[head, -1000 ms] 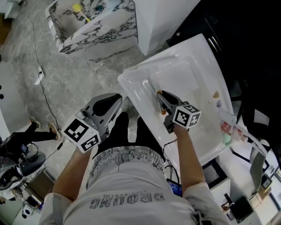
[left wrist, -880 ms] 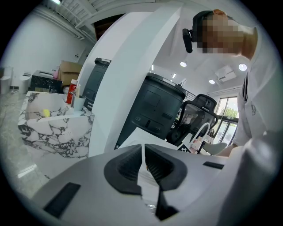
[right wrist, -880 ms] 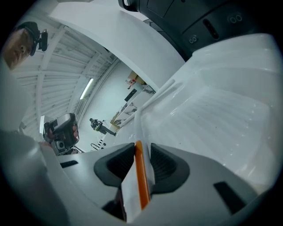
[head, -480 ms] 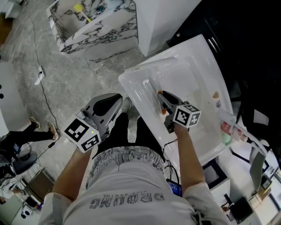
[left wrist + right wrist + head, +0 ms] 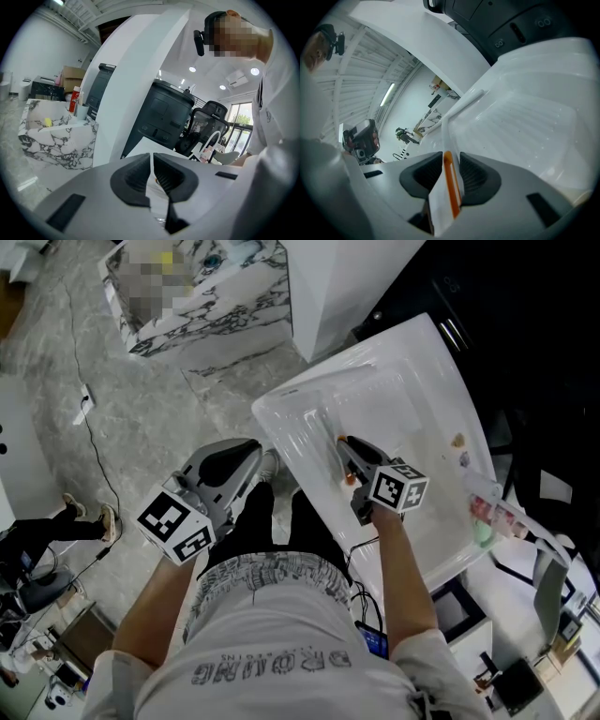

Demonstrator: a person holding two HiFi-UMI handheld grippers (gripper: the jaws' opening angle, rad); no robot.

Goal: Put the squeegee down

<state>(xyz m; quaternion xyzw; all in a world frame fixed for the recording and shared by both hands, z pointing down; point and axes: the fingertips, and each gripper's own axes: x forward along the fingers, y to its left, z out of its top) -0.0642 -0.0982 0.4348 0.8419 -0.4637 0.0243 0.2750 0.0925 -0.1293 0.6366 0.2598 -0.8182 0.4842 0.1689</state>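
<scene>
Squeegee (image 5: 449,187), a slim white handle with an orange stripe and a long straight blade, is clamped in the right gripper (image 5: 451,174). It reaches over the left part of the glossy white basin (image 5: 534,108). The left gripper (image 5: 152,176) hangs further left above the floor (image 5: 141,399), its jaws nearly together on nothing. If let go from a height, the hard plastic could skid down the slick, ribbed slope or clatter off the near rim.
</scene>
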